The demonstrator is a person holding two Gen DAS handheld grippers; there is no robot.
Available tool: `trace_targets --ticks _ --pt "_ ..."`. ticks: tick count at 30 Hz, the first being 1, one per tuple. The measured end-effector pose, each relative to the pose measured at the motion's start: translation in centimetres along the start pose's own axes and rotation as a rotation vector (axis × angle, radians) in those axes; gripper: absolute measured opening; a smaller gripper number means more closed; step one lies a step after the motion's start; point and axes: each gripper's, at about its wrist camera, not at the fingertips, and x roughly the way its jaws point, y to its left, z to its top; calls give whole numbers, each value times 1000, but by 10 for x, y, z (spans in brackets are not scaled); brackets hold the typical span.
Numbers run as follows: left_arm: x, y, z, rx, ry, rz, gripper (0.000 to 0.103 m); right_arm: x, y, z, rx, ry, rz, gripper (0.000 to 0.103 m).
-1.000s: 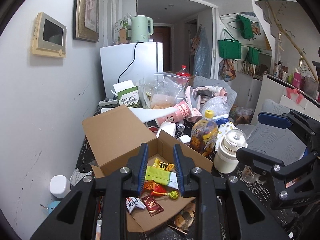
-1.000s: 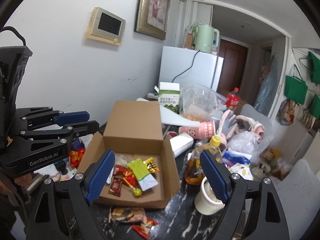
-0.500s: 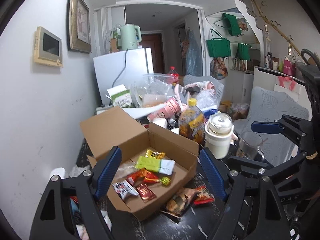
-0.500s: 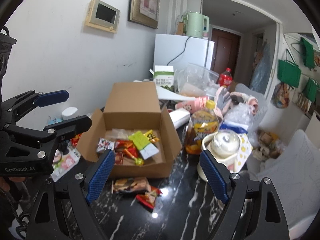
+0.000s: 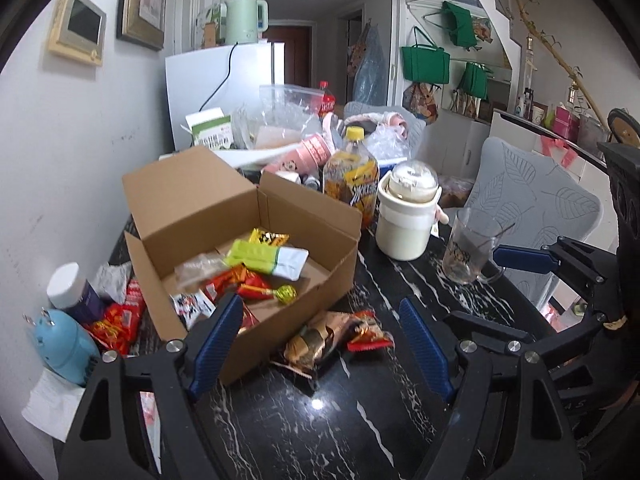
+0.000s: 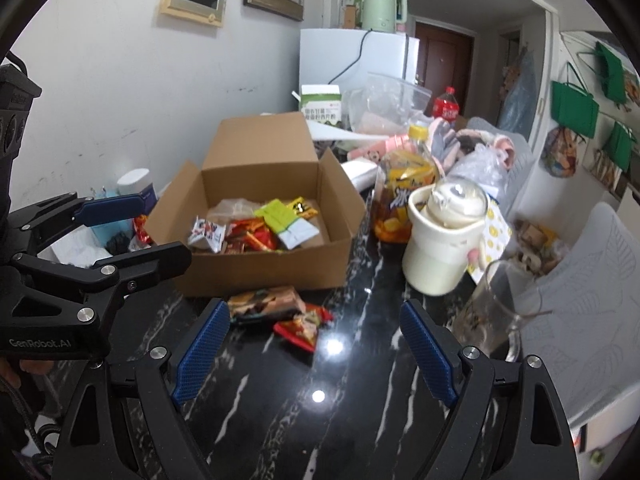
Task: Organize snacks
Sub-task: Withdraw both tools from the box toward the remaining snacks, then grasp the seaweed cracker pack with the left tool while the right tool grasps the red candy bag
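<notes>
Snack packets (image 6: pixel 280 308) are seen just ahead of the gaping, empty right gripper (image 6: pixel 316 356) (left gripper (image 5: pixel 320 344) likewise), lying crosswise.

The left gripper (image 5: pixel 322 338) is held tilted downward, its two blue-padded fingers (image 5: pixel 216 338) spread wide apart, and nothing is gripped between them; its jaws have just been opening. The right gripper (image 6: pixel 316 354) is angled downward likewise, with its fingers (image 6: pixel 426 354) set well apart and nothing held. The two are carried side by side: the left gripper is seen at the left edge of the right wrist view, and the right gripper at the right edge of the left wrist view.
</notes>
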Motion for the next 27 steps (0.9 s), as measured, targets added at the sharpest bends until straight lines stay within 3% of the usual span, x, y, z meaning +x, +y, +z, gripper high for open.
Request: trace_targets --ticks 14,27 --pt "28 16 -39 -49 91 21 80 47 -5 -32 63 101 6 88" --pt "50 38 -58 -82 124 89 80 105 -7 -32 63 181 35 87"
